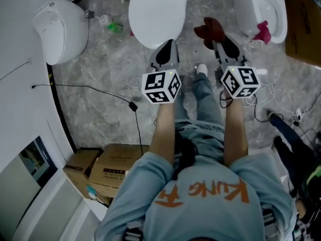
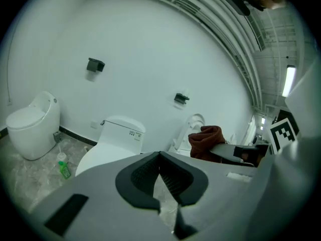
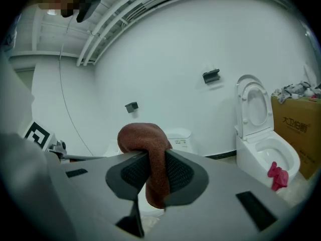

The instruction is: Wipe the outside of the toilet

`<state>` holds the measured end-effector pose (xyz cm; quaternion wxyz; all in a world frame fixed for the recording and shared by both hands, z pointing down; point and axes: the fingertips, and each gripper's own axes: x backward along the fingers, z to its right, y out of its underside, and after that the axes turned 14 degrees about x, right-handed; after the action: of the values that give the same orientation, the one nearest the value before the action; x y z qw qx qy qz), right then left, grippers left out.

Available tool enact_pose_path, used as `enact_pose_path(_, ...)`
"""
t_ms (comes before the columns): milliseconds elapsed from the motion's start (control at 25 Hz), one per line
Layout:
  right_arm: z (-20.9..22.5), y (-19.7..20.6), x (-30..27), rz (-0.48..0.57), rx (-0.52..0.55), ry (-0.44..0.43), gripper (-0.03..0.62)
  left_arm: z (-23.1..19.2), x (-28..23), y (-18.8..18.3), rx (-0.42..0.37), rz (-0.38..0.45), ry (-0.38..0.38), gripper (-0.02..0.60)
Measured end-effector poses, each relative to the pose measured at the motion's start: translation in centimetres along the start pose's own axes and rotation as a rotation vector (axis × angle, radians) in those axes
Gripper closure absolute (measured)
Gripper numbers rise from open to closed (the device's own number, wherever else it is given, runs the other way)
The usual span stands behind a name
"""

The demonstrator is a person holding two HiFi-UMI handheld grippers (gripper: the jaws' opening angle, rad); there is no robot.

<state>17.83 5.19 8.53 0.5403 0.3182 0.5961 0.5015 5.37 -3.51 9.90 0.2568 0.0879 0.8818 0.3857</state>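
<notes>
The white toilet [image 1: 156, 11] with its lid down stands straight ahead against the curved wall; the left gripper view shows the toilet [image 2: 116, 142] beyond the jaws. My left gripper [image 1: 169, 44] hovers just short of the bowl's front rim, its jaws shut with nothing between them [image 2: 160, 157]. My right gripper [image 1: 215, 38] is held to the right of the bowl, shut on a dark red cloth [image 1: 209, 30]. In the right gripper view the cloth [image 3: 146, 137] bulges over the jaws of the right gripper [image 3: 153, 159] and hangs down between them, hiding most of the toilet behind.
A second closed toilet [image 1: 62, 28] stands at the left, and an open one [image 1: 261, 6] with a pink rag [image 1: 264, 32] at the right. A green bottle [image 1: 114, 27] lies on the floor. Cardboard boxes [image 1: 110, 170], a black cable [image 1: 95, 90], and a large box [image 1: 307, 24] are nearby.
</notes>
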Motion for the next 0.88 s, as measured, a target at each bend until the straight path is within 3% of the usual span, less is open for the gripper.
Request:
enact_pose_path(360,3.6,6.3,-4.9,-0.098,-0.019,-0.071,0.52,-2.7,-5.0,4.4,0.067,-0.037,-0.082,0.588)
enact_pose_path(720,5.4,13.9,-9.0,-0.17,-0.058,-0.15,0.52,-5.1,-11.4,10.8,0.1,-0.129,-0.113,0.588)
enact_pose_path(880,6.3,17.1,-10.2,-0.195,-0.068,-0.143,0.52,-6.1,-13.0,13.1,0.128,-0.154,-0.127,0.588)
